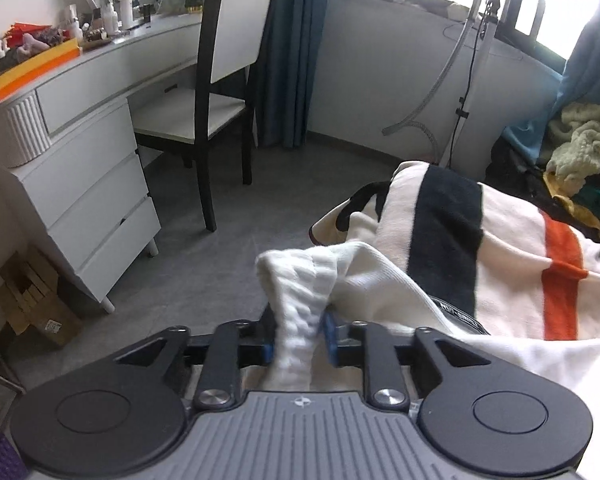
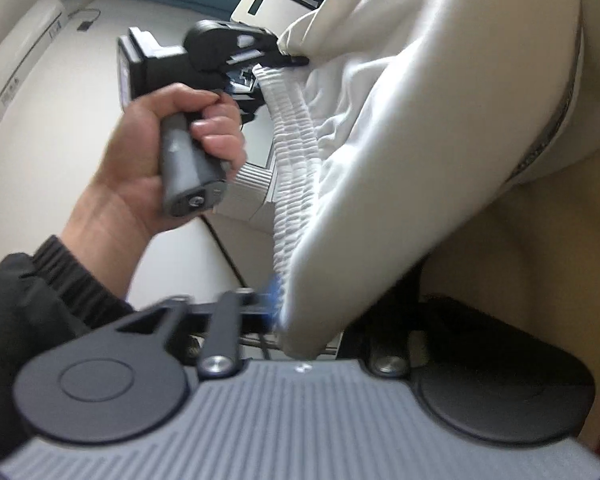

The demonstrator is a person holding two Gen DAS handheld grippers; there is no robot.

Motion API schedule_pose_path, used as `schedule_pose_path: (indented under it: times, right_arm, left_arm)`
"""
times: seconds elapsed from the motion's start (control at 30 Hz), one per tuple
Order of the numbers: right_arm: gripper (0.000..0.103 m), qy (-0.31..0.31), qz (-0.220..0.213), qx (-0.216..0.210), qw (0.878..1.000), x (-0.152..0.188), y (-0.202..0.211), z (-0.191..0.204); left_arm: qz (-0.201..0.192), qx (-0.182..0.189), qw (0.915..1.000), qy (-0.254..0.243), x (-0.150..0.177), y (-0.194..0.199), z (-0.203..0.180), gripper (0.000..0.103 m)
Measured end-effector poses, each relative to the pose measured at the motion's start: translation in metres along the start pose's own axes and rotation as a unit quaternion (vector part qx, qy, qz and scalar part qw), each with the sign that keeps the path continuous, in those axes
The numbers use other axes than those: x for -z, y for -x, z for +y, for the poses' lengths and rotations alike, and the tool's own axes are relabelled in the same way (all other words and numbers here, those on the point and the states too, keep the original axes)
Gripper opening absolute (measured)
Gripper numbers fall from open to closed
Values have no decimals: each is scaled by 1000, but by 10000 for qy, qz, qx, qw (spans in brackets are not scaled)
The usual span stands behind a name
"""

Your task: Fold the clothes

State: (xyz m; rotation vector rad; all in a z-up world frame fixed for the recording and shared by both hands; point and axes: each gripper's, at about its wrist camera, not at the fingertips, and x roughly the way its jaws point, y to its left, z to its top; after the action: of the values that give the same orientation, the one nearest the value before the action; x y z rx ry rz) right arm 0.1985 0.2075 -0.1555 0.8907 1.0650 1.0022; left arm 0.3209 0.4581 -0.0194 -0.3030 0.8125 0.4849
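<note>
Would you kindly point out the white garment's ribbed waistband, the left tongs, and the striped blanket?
ribbed waistband [image 2: 290,152]: right wrist view, on the gathered elastic band stretched between both tongs.
left tongs [image 1: 300,336]: left wrist view, midway between the blue pads clamping the waistband.
striped blanket [image 1: 444,232]: left wrist view, on its black stripe.

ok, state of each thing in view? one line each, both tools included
left tool: shut on the garment's ribbed waistband
right tool: shut on the same waistband, other end
garment: white, held up off the surface, waistband stretched between the tools
blanket: striped, lying rumpled under the garment
chair: upright, at the desk
drawers: all closed
</note>
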Motion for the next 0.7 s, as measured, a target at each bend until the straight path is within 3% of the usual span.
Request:
schedule_pose_path:
  times: [0.03,0.1,0.2,0.3,0.43,0.7]
  right_arm:
    - [85,8,-2,16,10000,4,4,4]
    - [87,190,-25,68,9998,15,17,17]
    - [87,749,-87,198,9970,31,42,44]
    - [87,1373,-310,452,9890,42,80,69]
    - [87,2197,-755,917,9683,50,137,98]
    - [86,2833,-1852,2130,9166,40,268,85]
  left_arm:
    - [-39,3,10000,46,1,13,-2,48]
    - [-158,7,9999,17,3,46,-10,66]
    - [-435,92,9989,-152,7,98,-27,75]
    - [-655,265,9972,-251,18,147,-46,78]
    - [-869,589,9934,-472,41,210,-75,78]
    - [-1481,1038,9781,-1032,119,312,-141,80]
